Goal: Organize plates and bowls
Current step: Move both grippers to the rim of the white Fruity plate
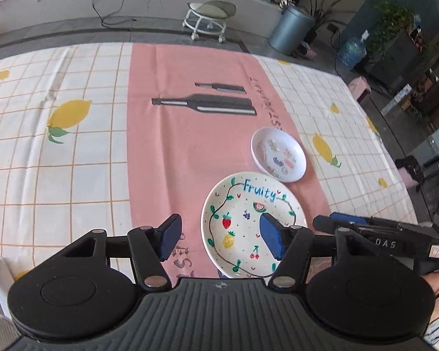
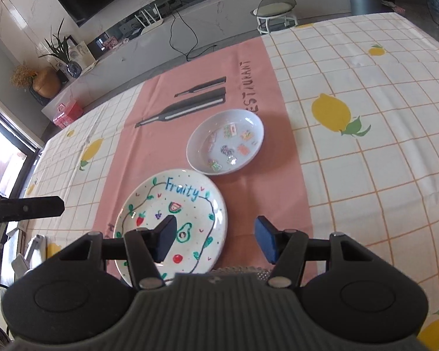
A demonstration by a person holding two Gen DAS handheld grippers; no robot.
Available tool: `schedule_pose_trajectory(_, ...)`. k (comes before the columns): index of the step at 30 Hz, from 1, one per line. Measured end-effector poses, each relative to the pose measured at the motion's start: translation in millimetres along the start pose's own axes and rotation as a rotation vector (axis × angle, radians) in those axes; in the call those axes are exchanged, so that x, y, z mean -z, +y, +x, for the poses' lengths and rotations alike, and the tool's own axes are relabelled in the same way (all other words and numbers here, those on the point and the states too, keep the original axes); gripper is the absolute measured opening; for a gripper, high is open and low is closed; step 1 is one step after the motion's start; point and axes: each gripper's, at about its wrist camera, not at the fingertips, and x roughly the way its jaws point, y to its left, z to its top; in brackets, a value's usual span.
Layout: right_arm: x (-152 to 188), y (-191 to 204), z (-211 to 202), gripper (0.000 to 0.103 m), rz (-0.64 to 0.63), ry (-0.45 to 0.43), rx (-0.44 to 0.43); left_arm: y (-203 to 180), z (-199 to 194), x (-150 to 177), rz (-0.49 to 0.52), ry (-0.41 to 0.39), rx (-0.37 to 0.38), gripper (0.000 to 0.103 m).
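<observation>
A white "Fruity" plate (image 1: 248,222) with painted fruit lies on the pink strip of the tablecloth; it also shows in the right wrist view (image 2: 172,213). A small white bowl (image 1: 278,153) with sticker-like pictures sits just beyond it, also in the right wrist view (image 2: 225,142). My left gripper (image 1: 219,238) is open and empty, above the plate's left edge. My right gripper (image 2: 215,238) is open and empty, above the plate's right edge. The right gripper's body (image 1: 380,234) shows at the right of the left wrist view.
The table carries a lemon-print checked cloth (image 1: 58,161) with a pink centre strip (image 2: 266,193). Past the far edge stand a wheeled stool (image 1: 209,17) and a grey bin (image 1: 289,29). A glittery object (image 2: 243,270) peeks out under the right gripper.
</observation>
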Motion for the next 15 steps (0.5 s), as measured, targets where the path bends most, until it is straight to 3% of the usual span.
schedule_pose_trajectory(4,-3.2,-6.0,10.3,0.06,0.017,0.014,0.011,3.1,30.1,-6.9,0.052,0.121,0.007,0.072)
schedule_pose_trajectory(15,-3.2,-3.0,30.7,0.061,-0.006,0.056,0.017,-2.0,61.2,-10.0,0.112,0.212,0.029,0.071)
